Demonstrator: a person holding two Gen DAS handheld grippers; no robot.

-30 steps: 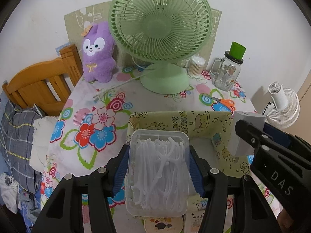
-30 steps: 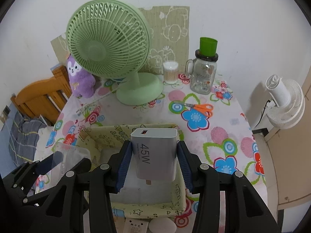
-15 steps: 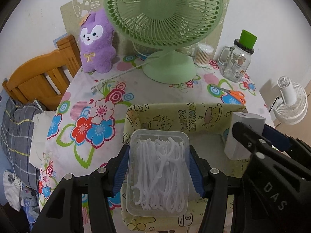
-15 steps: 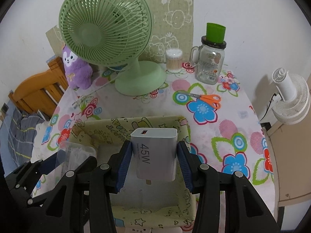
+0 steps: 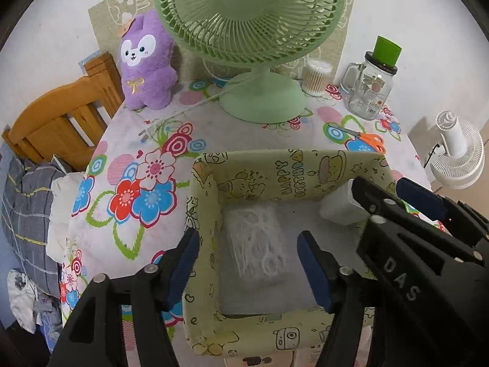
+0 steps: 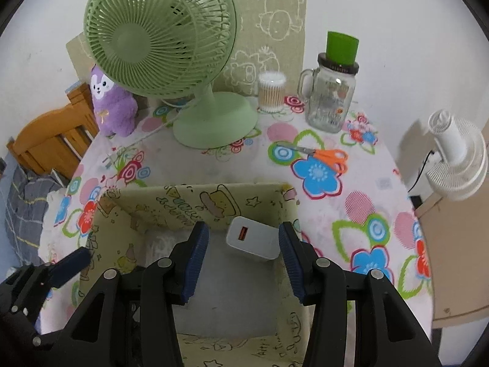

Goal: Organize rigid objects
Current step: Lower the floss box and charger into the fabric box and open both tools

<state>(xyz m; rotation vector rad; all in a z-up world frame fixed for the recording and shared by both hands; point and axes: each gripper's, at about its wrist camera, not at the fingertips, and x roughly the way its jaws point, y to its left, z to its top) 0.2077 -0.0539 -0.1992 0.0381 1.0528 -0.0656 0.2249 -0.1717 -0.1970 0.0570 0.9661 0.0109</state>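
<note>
A yellow cartoon-print storage box (image 5: 293,174) (image 6: 195,205) sits on the flowered table. Inside it lies a clear plastic box of white floss picks (image 5: 258,240), blurred, below my left gripper (image 5: 249,263), whose jaws are opening with nothing pressed between them. A white charger block (image 6: 253,240) (image 5: 339,205) lies tilted in the box's far right corner. My right gripper (image 6: 243,257) hovers over it; its jaws are opening and the pads stand clear of the charger.
A green desk fan (image 6: 171,49), a purple plush toy (image 5: 145,64), a cotton-swab tub (image 6: 270,91), a glass jar mug with green lid (image 6: 333,91) and orange scissors (image 6: 324,156) stand behind the box. A wooden chair (image 5: 58,122) is at left, a white fan (image 6: 455,159) at right.
Both grippers let go: the floss-pick box dropped from the left jaws into the storage box, and the charger dropped from the right jaws into its far right corner.
</note>
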